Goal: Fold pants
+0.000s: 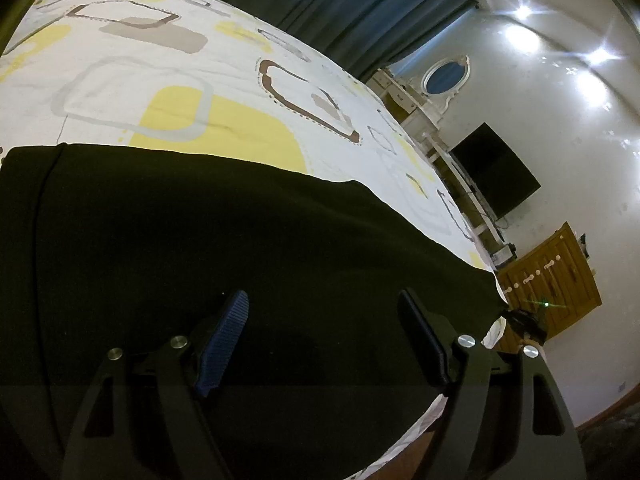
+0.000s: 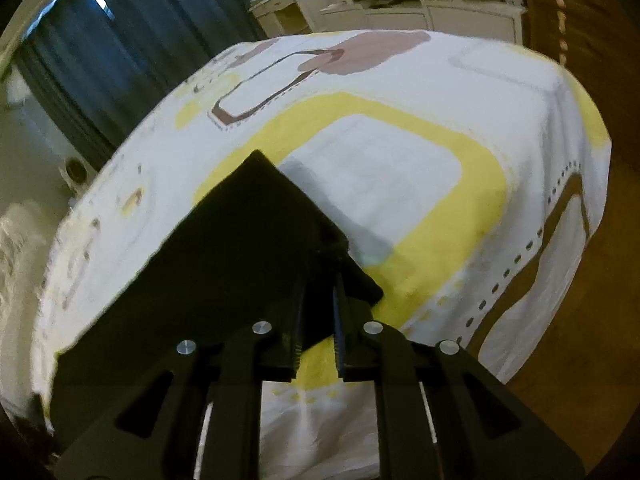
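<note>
1. Two claws in view: my left gripper hangs spread wide over the black pants, which lie flat on the patterned bedsheet.
2. My right gripper is pressed together, pinching a corner of the pants just above the bedsheet.

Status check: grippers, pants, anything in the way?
Left hand-held gripper open over pants. Right hand-held gripper shut on pants corner. Bedsheet ahead bare.
</note>
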Demonstrator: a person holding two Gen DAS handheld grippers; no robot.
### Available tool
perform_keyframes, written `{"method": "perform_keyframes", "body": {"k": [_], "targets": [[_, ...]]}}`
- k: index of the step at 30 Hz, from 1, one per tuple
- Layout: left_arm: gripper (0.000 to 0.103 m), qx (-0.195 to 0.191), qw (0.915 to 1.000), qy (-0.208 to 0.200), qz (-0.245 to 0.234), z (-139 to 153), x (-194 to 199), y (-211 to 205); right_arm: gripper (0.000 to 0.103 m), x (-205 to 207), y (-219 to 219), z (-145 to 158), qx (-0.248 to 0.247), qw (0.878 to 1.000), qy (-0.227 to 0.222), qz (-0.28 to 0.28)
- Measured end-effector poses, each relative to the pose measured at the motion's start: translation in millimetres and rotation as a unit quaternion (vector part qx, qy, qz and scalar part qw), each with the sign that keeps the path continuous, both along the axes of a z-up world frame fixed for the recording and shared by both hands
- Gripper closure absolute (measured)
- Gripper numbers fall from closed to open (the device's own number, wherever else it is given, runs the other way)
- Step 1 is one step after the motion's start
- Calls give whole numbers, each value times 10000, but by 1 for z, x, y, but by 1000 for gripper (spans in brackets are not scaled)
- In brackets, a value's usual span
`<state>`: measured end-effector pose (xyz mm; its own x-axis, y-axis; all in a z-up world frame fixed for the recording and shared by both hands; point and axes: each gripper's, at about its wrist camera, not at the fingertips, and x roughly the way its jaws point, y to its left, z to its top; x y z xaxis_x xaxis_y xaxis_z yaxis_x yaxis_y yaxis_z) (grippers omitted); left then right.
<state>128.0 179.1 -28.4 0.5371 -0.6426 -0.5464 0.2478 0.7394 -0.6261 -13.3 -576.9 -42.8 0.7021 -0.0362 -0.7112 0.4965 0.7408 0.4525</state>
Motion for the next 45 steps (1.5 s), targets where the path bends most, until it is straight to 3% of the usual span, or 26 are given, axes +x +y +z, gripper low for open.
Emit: {"method": "perform_keyframes", "body": {"k": [2, 4, 7, 12, 15, 19, 21, 23, 25, 27, 28, 29, 30, 37, 45], "targets": [[27, 4, 10000, -15, -7, 0, 0, 0, 73, -9, -3, 2, 14, 9997, -61, -249], [27, 6, 10000, -26, -6, 0, 0, 0, 65, -16, -6, 5, 65, 9989, -167, -423], [27, 11, 10000, -38, 5, 1, -1, 0, 65, -24, -2, 11, 259, 9971, -519, -491], [27, 48, 10000, -48, 39, 2, 0, -2, 64, -6, 24, 18, 676, 9936, -900, 42], [27, 95, 9999, -72, 52, 3, -1, -2, 56, 12, 43, 16, 710, 9930, -851, 402], [27, 89, 9999, -76, 57, 2, 0, -2, 55, 18, 49, 2, 758, 9943, -561, 494], [27, 86, 9999, -93, 52, 2, 0, -2, 57, 15, 46, -8, 869, 9936, -506, 514], [27, 90, 9999, -109, 61, 2, 0, -2, 67, 10, 42, -12, 908, 9934, -504, 489], [27, 114, 9998, -131, 104, 3, -1, -3, 68, 3, 39, -11, 1049, 9918, -601, 424], [27, 157, 9996, -163, 160, 4, -2, -4, 64, -5, 36, -6, 1087, 9910, -711, 309], [27, 201, 9995, -176, 196, 5, -4, -5, 53, -10, 35, -4, 1028, 9919, -721, 201], [27, 249, 9993, -180, 224, 6, -5, -6, 33, -15, 32, -1, 906, 9934, -697, 31], [27, 330, 9990, -189, 252, 8, -6, -8, 29, -23, 26, 2, 800, 9939, -742, -156], [27, 517, 9982, -240, 203, 12, -12, -22, 29, -32, 0, -17, 1452, 9824, -1070, -481], [27, 511, 9981, -248, 253, 10, -16, -29, 29, -17, -12, -28, 1767, 9745, -1271, -551]]}}
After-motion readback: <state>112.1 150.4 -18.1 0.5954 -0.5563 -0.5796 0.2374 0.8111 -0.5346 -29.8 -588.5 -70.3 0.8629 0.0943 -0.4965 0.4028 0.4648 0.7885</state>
